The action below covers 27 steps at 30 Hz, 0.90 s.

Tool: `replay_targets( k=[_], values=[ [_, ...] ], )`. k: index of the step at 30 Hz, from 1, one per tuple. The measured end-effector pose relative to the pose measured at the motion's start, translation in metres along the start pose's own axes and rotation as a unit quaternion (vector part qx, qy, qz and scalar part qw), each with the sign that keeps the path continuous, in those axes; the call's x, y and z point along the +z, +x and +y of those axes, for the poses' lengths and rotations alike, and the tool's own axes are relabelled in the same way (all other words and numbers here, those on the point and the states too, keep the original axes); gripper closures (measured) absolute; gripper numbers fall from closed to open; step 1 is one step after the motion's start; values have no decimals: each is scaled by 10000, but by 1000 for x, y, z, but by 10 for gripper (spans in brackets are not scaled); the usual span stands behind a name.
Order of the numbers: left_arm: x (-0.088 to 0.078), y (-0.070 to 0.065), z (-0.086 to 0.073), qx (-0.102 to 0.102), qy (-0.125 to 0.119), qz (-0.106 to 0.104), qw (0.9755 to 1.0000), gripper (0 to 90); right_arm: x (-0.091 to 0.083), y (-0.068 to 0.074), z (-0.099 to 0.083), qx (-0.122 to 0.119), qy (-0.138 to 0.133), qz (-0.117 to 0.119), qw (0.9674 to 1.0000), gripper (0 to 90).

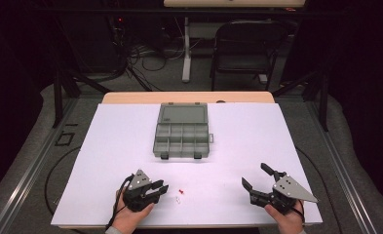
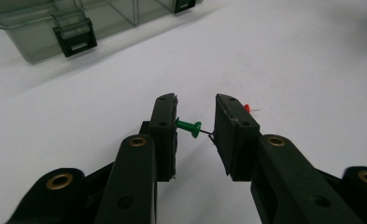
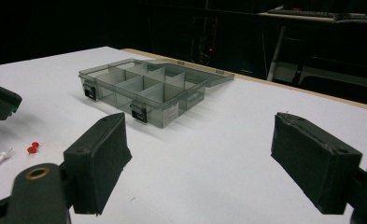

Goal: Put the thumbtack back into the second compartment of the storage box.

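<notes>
Left gripper (image 2: 196,128) pinches my green pushpin (image 2: 188,126) end to end, its axis bridging the jaws, nearer than the wide-open, empty right gripper (image 3: 214,163) to the open compartment box (image 1: 181,132) lying ahead.

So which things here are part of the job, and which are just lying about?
Likely in the job (none is stated):
- green pushpin, held between the left gripper fingers
- red pushpin and white pushpin on the table
- open compartment box
- right gripper, open

Lying about:
- folding chair
- floor cables
</notes>
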<state>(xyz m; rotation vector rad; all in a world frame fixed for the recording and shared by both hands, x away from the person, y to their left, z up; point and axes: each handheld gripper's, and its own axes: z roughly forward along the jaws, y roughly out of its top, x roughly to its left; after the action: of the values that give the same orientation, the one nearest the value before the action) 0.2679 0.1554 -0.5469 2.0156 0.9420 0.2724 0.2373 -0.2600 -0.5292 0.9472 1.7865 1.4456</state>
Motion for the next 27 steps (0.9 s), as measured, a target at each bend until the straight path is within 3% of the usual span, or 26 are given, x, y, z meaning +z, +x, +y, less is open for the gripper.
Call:
replay_targets(
  k=[16, 24, 27],
  values=[
    [1, 7, 5, -163, 35, 80, 9998, 697, 0, -1, -1, 48, 6, -18, 10000, 182],
    [3, 15, 39, -99, -174, 285, 9994, 697, 1, -2, -1, 143, -7, -41, 9999, 182],
    [8, 22, 58, -213, -232, 277, 9991, 698, 1, -2, -1, 140, 4, -49, 9999, 182]
  ],
)
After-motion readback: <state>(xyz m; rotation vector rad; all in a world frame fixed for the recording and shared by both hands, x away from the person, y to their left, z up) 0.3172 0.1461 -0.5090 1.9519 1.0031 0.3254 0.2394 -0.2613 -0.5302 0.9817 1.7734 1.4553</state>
